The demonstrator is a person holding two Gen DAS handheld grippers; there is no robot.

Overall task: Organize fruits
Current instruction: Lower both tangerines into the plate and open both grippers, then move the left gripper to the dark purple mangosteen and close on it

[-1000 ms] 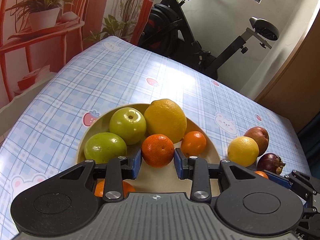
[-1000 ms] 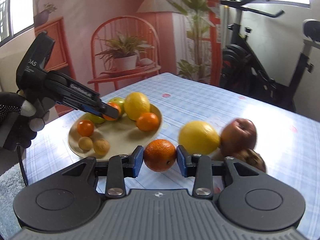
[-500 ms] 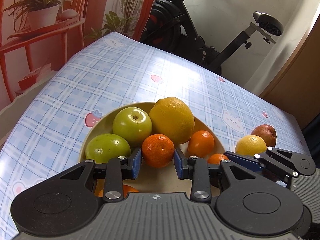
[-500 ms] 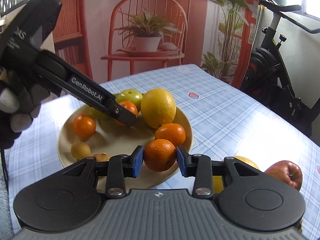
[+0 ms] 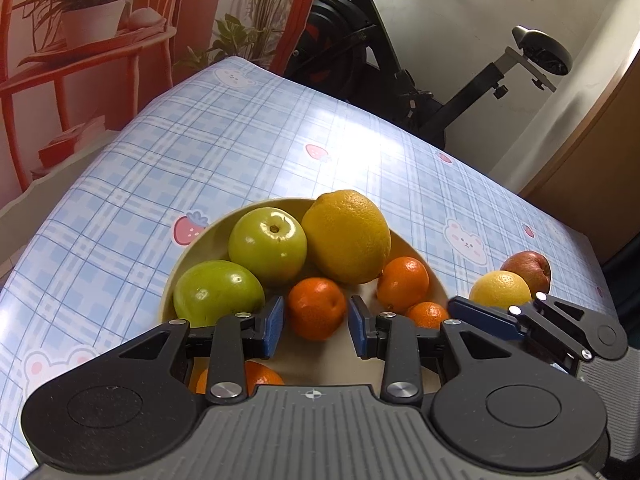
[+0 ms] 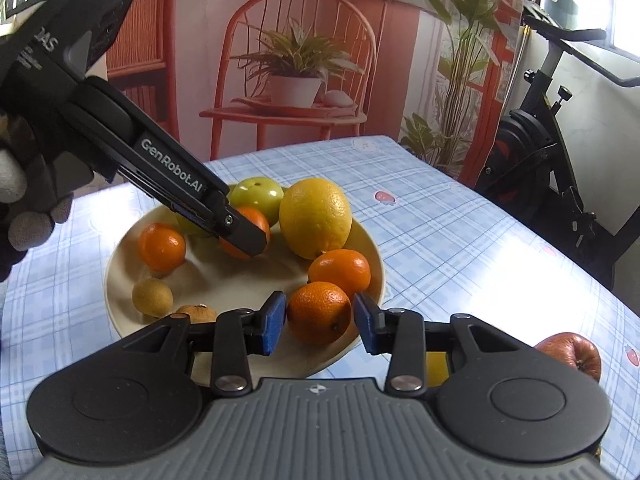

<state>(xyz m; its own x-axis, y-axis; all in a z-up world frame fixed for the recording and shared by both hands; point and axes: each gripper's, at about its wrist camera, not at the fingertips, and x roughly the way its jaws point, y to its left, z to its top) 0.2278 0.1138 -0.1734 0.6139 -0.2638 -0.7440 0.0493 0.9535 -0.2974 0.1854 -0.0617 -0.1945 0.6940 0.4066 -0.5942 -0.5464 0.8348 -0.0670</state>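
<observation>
Beige ceramic plate (image 6: 120, 264) on the blue checked tablecloth (image 5: 248, 152), already loaded with two green apples (image 5: 268, 246), a big yellow citrus (image 5: 346, 236) and several small orange fruits. Placing step in hand on both sides, by the look of it.

Left gripper (image 5: 316, 326): blue pads flanking the centre mandarin (image 5: 316, 308), a sliver of gap showing on either side, so standing loose around it and not clamped. Mandarin apparently resting on the plate floor, just in front of the apples.

Right gripper (image 6: 320, 322): pads hard up beside the rim mandarin (image 6: 318, 312), low over the near edge of the plate, beside another small orange. Contact or a hair's clearance impossible to tell from either view.

Outside the plate, near each other on the cloth: a lemon (image 5: 500, 290) and a red apple (image 5: 528, 266).

Next, probably: spread the right pads fully, draw both tools straight back without nudging the round fruit, then reach for the lemon or the apple. Care needed near the rim, where a roll-off looks likeliest.
</observation>
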